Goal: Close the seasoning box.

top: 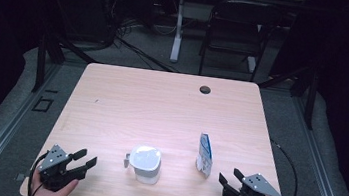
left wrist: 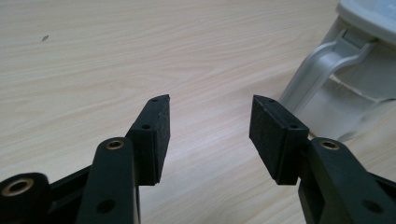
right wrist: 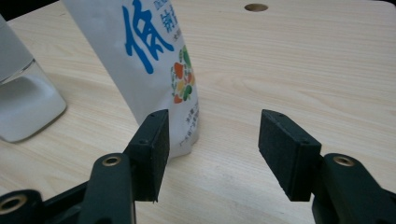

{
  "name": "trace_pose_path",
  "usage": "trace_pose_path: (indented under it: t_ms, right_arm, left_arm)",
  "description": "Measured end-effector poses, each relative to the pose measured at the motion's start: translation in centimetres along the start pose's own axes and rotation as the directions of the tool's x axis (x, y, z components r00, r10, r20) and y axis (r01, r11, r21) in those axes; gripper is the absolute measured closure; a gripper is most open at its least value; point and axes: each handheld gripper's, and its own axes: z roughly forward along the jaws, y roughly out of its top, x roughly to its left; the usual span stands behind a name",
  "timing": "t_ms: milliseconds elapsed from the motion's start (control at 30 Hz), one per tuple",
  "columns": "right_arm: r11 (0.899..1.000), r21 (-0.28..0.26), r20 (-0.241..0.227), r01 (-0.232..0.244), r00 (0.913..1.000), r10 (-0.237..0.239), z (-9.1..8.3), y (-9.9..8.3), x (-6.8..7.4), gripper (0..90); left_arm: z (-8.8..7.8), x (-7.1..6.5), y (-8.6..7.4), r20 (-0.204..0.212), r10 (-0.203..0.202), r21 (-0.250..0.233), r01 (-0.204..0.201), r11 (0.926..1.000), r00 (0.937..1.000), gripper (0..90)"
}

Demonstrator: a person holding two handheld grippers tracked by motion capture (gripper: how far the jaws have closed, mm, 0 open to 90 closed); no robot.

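We see a pale wooden table (top: pixel 161 106) spread before us, with a small dark round hole (top: pixel 205 89) near its far edge, and beyond it on the dim floor a black folding chair (top: pixel 236 30) and the white leg of another desk (top: pixel 177 33). Next in size on the table is a white plastic jug (top: pixel 145 163) with a lid and a side handle, standing upright near the front edge, a little left of the middle; in the left gripper view its handle (left wrist: pixel 322 60) rises at the upper right, apart from the jaws. To the jug's right, well apart from it, a white pouch (top: pixel 205 154) with blue lettering and a small fruit print stands upright. At the front left corner we hold the left gripper (top: pixel 83 160), its jaws spread wide and aimed toward the jug, with only bare tabletop between them. At the front right corner sits the right gripper (top: pixel 230 178), also released, its jaws apart and grasping nothing; in the right gripper view the pouch (right wrist: pixel 149 60) stands just beyond and above its left jaw, not between the pads, while the jug's base (right wrist: pixel 23 102) shows at the left edge.
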Motion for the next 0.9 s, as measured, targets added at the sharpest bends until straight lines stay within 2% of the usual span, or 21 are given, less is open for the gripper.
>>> trace_pose_path:
  t_ms: [100,267,333,467,567,700,900]
  right_arm:
    - [1.000,-0.006,0.016,-0.014,0.9998,0.014,-0.4,0.0,-0.4,43.5]
    - [0.999,0.002,0.049,-0.033,0.9983,0.033,-0.5,-0.3,-1.2,43.5]
    - [0.999,0.016,0.061,-0.046,0.9971,0.045,-0.3,-0.5,-1.6,43.5]
    - [0.996,0.045,0.080,-0.071,0.9946,0.067,0.0,-0.9,-2.3,43.5]
    - [0.993,0.063,0.079,-0.103,0.9921,0.098,0.1,-1.1,-2.7,43.5]
    - [0.986,0.085,0.067,-0.142,0.9883,0.137,0.6,-1.6,-2.8,43.6]
    - [0.988,0.097,0.070,-0.121,0.9909,0.115,1.1,-1.8,-2.4,43.6]
  left_arm:
    - [0.1,0.6,-0.4,-0.010,-0.005,0.020,0.005,0.9998,0.9999,49.2]
    - [0.2,1.6,-1.0,-0.031,-0.033,0.020,0.034,0.9992,0.9990,48.1]
    - [0.5,2.1,-1.4,-0.048,-0.044,0.038,0.046,0.9982,0.9979,47.6]
    - [0.8,2.4,-1.9,-0.067,-0.040,0.065,0.045,0.9969,0.9970,46.4]
    - [1.2,2.4,-2.2,-0.065,-0.054,0.068,0.058,0.9960,0.9964,45.9]
    - [1.7,2.4,-2.5,-0.074,-0.041,0.091,0.048,0.9947,0.9964,45.2]
    - [2.1,2.2,-2.7,-0.086,-0.003,0.116,0.013,0.9931,0.9963,45.0]
